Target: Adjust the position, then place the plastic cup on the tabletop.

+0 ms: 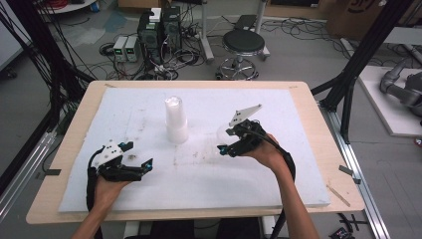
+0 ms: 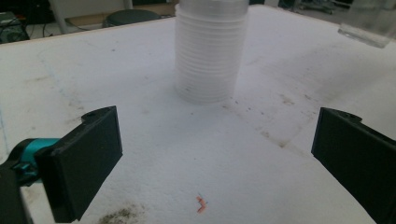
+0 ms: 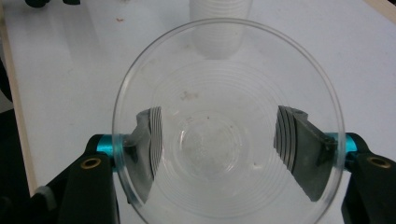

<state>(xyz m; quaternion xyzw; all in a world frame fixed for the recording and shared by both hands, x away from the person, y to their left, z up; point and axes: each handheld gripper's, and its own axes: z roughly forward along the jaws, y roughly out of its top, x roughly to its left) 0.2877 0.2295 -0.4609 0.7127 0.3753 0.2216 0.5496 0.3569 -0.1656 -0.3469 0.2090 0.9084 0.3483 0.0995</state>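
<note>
High view: a wooden surface carries a large white foam sheet marked with dark smudges, and beyond it the floor holds a black stool, computer boxes and tangled cables. Near the middle of the sheet stands an upright stack of clear plastic cups. At the left, a hand grips the left gripper, which sits low over the sheet near its front edge, well apart from the stack; in the left gripper view its black fingers are spread wide with nothing between them, and the stack rises ahead. At the right, the other hand holds the right gripper to the right of the stack. In the right gripper view its fingers press both sides of a single clear cup, whose open mouth faces the camera. A tiny pink scrap lies on the sheet between the left gripper's fingers.
</note>
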